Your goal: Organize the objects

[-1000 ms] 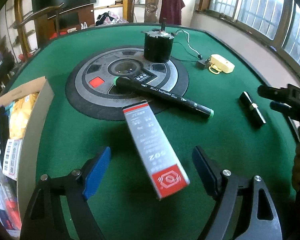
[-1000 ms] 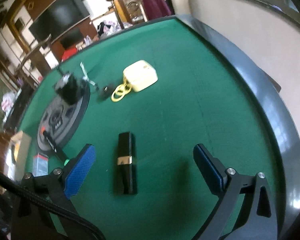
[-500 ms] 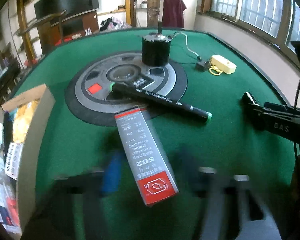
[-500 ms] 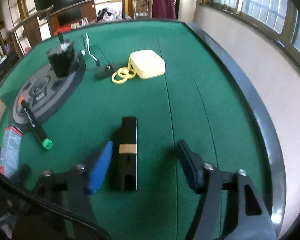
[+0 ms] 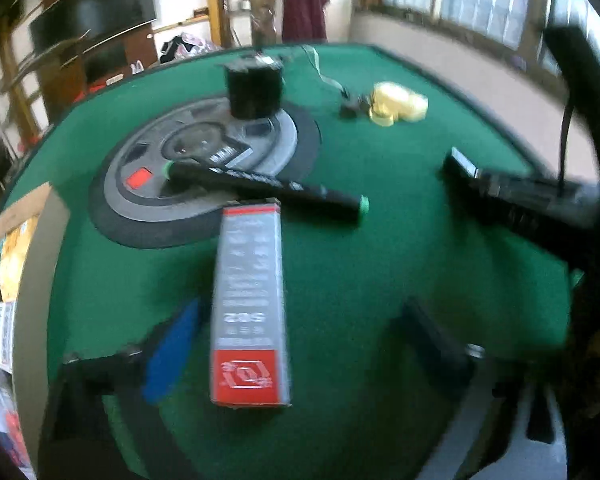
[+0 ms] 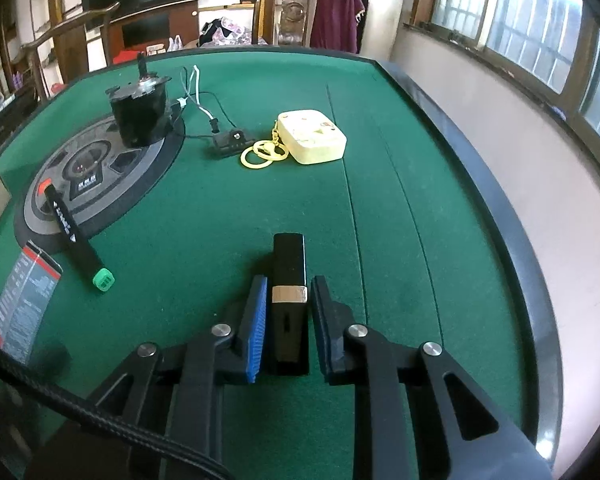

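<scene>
Green felt table (image 6: 220,240), clutter well apart. Right gripper (image 6: 287,320) has just been closing on the black case (image 6: 288,280); pads should be seated squarely before lifting. Left gripper (image 5: 296,344) has just been opening wide, glue box (image 5: 250,300) between the jaws, ungripped.

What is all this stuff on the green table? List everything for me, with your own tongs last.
Lipstick tube: one, black with a gold band, lying on the felt between the right tongs' pads.
Glue box: one, grey with red ends, lying between the left tongs' pads.
Marker: one, black with a green cap, partly on the round panel.
Round panel: one, grey and black, at the table's centre.
Motor: one, black, wired, standing on the panel's far edge.
Keyring case: one, pale yellow, with yellow rings, far right.
Cardboard box: one, brown, holding packets, left edge.
Table: one, green felt, dark rim.
Left tongs: open, just opened wider, around the glue box.
Right tongs: just closed on the lipstick tube.
</scene>
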